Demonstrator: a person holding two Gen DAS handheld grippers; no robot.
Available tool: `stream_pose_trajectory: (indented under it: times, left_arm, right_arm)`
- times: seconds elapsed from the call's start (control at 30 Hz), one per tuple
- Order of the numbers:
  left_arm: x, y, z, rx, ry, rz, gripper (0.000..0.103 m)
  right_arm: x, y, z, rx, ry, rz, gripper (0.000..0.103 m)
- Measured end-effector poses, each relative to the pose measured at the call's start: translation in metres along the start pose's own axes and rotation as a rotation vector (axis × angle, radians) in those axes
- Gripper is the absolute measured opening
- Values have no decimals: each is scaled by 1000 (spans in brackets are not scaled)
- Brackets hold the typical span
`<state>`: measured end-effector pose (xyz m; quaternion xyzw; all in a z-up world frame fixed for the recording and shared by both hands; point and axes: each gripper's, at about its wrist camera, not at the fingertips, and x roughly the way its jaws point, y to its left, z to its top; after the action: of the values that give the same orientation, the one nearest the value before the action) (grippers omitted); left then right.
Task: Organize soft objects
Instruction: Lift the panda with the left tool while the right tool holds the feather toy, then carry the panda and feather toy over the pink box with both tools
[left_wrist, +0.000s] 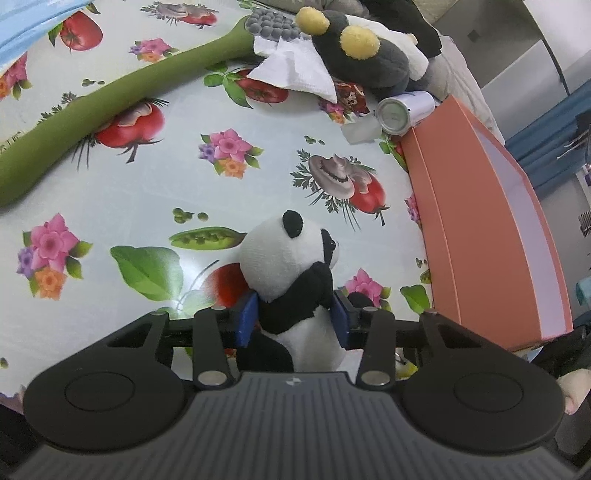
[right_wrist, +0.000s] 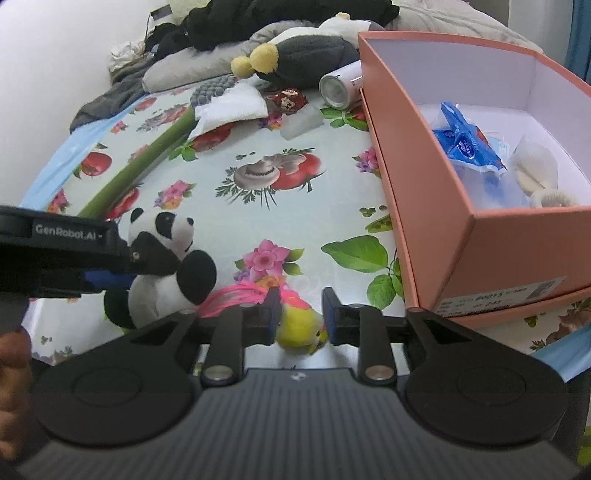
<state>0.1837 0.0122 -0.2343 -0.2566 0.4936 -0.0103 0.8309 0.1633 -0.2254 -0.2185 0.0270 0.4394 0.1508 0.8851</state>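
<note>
My left gripper (left_wrist: 295, 317) is shut on a small panda plush (left_wrist: 291, 266), its blue pads squeezing the black torso, just above the floral tablecloth. The panda also shows in the right wrist view (right_wrist: 162, 258), held by the left gripper (right_wrist: 110, 273) at the left. My right gripper (right_wrist: 301, 315) stands around a yellow-green and pink plush toy (right_wrist: 299, 328); the left pad touches it, the right pad looks slightly apart. The open orange box (right_wrist: 436, 206) stands to the right, holding a blue packet (right_wrist: 465, 144) and white soft items.
A long green plush stem (left_wrist: 92, 114), white tissue (left_wrist: 295, 70), a dark plush with yellow ears (left_wrist: 354, 51), a white can (left_wrist: 402, 110) and piled clothes lie at the table's far side. The orange box's wall (left_wrist: 480, 229) stands at the right.
</note>
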Motion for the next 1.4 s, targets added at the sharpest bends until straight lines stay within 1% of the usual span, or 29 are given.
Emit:
stream_pose_trajectory:
  times: [0.03,0.1,0.33,0.53,0.67,0.7,0.73,0.8,0.83,0.93,1.07,1.23,1.4]
  left_arm:
    - [-1,1,-1,4,1,2,48]
    - [-5,2,-2,10,1,5,48]
    - [-21,10,-5,40,-17,32,48]
    - [-29,14,-5,59,-34,52,48]
    - [-33,12,-6,75,-41,55,48]
    - [-34,12,-7,79,-41,53,48]
    - [-35,11,-7,83,-42,52,48]
    - [-37,9,-8,95,-43,54,48]
    - [-38,8,-8,100,-45,55,48]
    - [-45,1,-7,112,-42,58,48]
    - [-65,-17,-4,157,-74,47,48]
    - [-95,-45,-1,222,-129,27,48]
    - [-120,-72,2,273,-164,-16,48]
  right_arm:
    - [-1,-1,-1,5,-1,2,48]
    - [-2,-3,-4,12,-8,14,57]
    - [2,1,-3,-2,-17,63,57]
    - [4,9,-4,-81,-13,17,57]
    - [6,9,-9,-117,18,2,56]
    - [7,9,-10,-124,24,-5,50]
    - [8,10,-10,-127,30,-16,40]
    - [7,10,-9,-110,40,-23,40]
    - [5,11,-8,-109,33,-20,40]
    - [-8,13,-4,-118,-4,-47,40]
    - [-32,8,9,-75,-60,-43,40]
    - [-75,6,27,-52,-163,-46,40]
    - [-116,4,41,-33,-255,-45,40]
